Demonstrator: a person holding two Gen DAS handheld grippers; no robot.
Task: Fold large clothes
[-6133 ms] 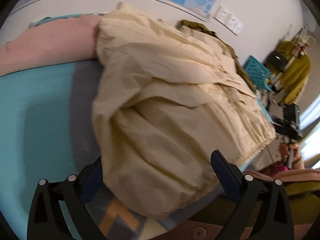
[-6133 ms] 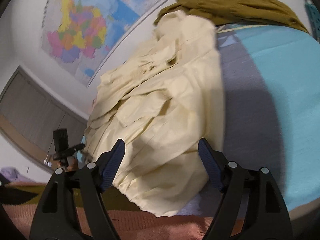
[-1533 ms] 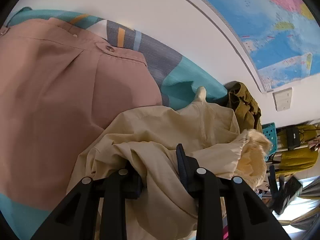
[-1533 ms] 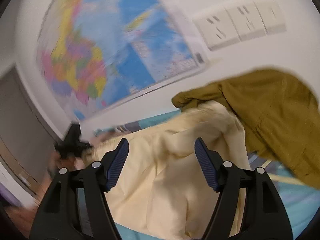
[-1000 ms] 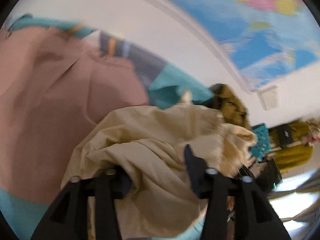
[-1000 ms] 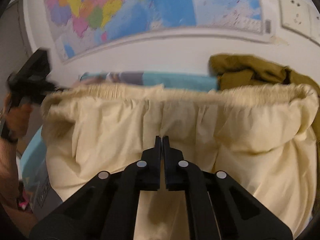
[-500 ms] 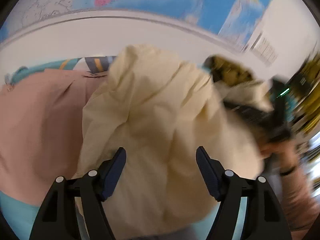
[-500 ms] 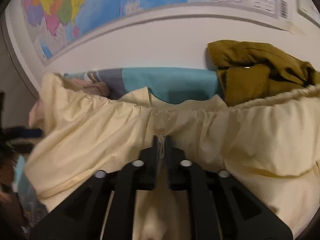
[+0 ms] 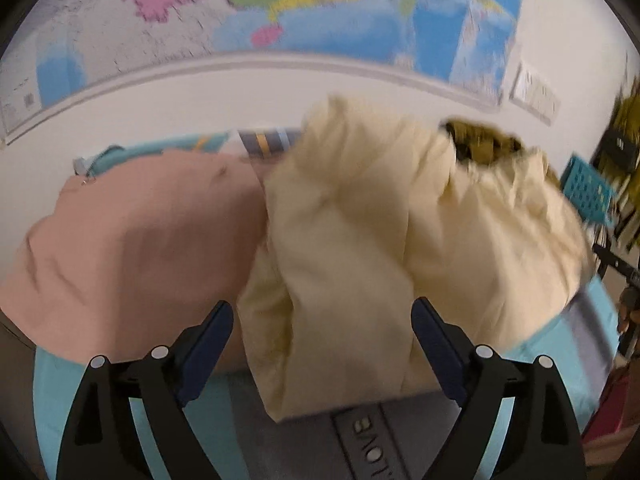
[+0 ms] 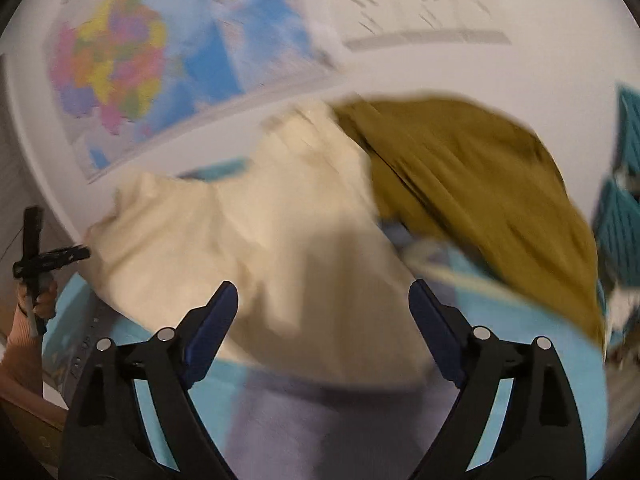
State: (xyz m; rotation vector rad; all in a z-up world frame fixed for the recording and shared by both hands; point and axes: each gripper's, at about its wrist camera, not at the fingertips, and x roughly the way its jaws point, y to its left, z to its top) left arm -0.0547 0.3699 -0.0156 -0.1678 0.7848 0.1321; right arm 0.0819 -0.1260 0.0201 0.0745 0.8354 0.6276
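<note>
A large cream garment (image 9: 400, 248) lies bunched in a heap on the turquoise and grey bed cover (image 9: 224, 424). It also shows in the right wrist view (image 10: 256, 248). My left gripper (image 9: 322, 334) is open and empty, its fingers either side of the heap's near edge. My right gripper (image 10: 323, 314) is open and empty just in front of the heap. Both views are blurred by motion.
A pink garment (image 9: 136, 248) lies left of the cream heap. An olive garment (image 10: 472, 184) lies to its right against the wall. A map (image 9: 280, 12) hangs above the bed. A teal basket (image 9: 588, 192) stands at the far right.
Both grippers have let go of the cream garment and opened. It has dropped into a heap on the bed, and both grippers have pulled back from it.
</note>
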